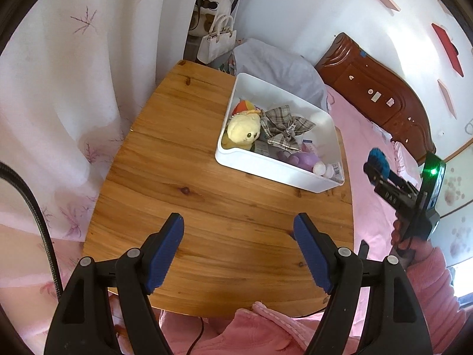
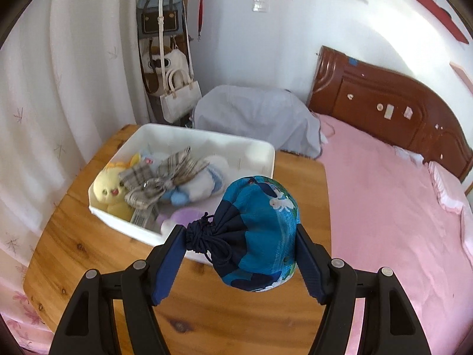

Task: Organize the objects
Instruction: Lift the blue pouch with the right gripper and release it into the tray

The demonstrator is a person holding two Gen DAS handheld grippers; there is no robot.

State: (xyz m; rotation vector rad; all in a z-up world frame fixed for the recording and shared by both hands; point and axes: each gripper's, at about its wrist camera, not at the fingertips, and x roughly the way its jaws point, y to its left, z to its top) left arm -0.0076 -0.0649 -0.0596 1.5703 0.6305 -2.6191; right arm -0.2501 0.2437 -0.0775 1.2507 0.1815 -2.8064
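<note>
A blue drawstring pouch [image 2: 260, 230] with a cartoon print hangs in the air between the blue pads of my right gripper [image 2: 239, 236], which is shut on it, just in front of the white bin [image 2: 260, 148]. From the left wrist view that gripper [image 1: 375, 162] shows at the far right, over the bed edge, with the pouch [image 1: 380, 159] in it. The bin [image 1: 278, 174] holds a yellow plush [image 1: 242, 130], a plaid bow [image 1: 285, 130] and a purple plush [image 1: 304, 159]. My left gripper [image 1: 238, 236] stands open over bare tabletop, nothing between its fingers.
The wooden table [image 1: 192, 177] stands between a white curtain [image 1: 74, 88] on the left and a pink bed [image 2: 384, 222] on the right. A grey covered bundle [image 2: 254, 118] lies behind the bin. Handbags [image 2: 177, 97] hang on a rack at the back.
</note>
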